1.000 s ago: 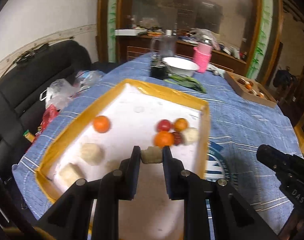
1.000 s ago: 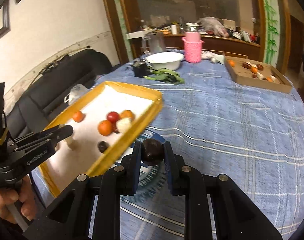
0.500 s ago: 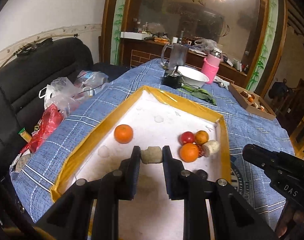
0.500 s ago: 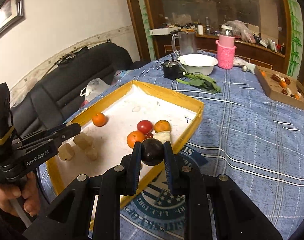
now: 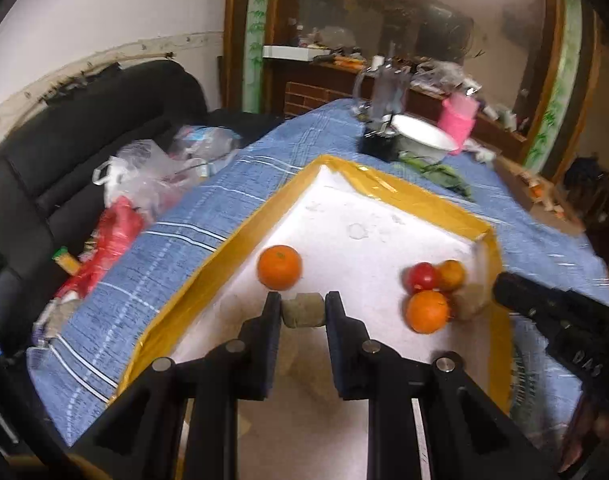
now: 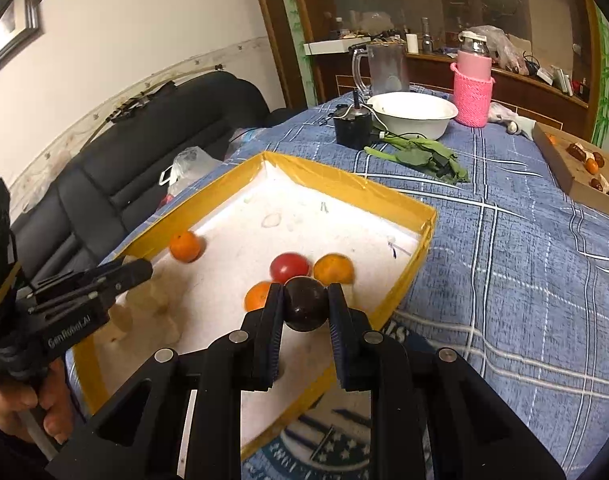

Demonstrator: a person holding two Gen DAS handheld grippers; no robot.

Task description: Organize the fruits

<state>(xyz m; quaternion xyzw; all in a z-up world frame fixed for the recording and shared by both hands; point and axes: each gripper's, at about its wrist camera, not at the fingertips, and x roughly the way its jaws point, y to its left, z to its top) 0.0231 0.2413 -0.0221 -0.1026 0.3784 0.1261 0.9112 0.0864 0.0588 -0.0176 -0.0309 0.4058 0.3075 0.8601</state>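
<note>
Blue checked cloth (image 6: 524, 264) covers the table, and on it sits a shallow white tray (image 6: 356, 194) with a yellow rim, a dark sofa beyond its left side. The right gripper (image 6: 304, 304) is clamped on a dark round fruit (image 6: 304, 308) and hangs above the tray's near right part. Straight ahead of its fingers and below lie a red fruit (image 6: 289, 267) and two oranges, one to the right (image 6: 333, 268) and one low to the left (image 6: 257, 295); these three sit close together beside the tray's right wall. The dark fruit is round, so it has no long axis to line up. The left gripper (image 5: 303, 312) is clamped on a pale tan lump (image 5: 303, 315), its longer side running across between the fingers, and it hovers over the tray's middle with a lone orange (image 5: 279, 267) just ahead and slightly left. In the right wrist view, more pale lumps (image 6: 146, 300) lie near the tray's left rim, partly behind the left gripper. Likely each hand sets its piece with its own kind: dark fruit to the right cluster, tan lump to the left. The right wall is close to the cluster, so room there is tight; the far half of the tray is open. The two grippers are well apart.
</note>
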